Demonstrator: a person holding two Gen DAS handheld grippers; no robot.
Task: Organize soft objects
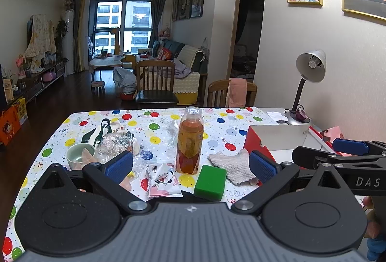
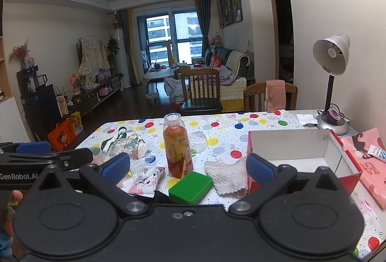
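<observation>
A green sponge (image 1: 210, 182) (image 2: 190, 187) lies near the table's front edge. A white cloth (image 1: 232, 165) (image 2: 228, 175) lies just right of it, against an open red box with a white inside (image 1: 277, 138) (image 2: 299, 151). My left gripper (image 1: 190, 166) is open and empty, held above the table, with the sponge and cloth between its blue pads. My right gripper (image 2: 188, 166) is open and empty, held beside it. Each gripper shows side-on in the other's view, the right one (image 1: 337, 153) and the left one (image 2: 43, 153).
An amber drink bottle (image 1: 190, 141) (image 2: 177, 146) stands upright behind the sponge. A pink snack packet (image 1: 162, 181), crumpled plastic bags (image 1: 118, 143) and a green cup (image 1: 79, 155) lie left. A desk lamp (image 2: 333, 83) and a pink bag (image 2: 369, 158) are at right.
</observation>
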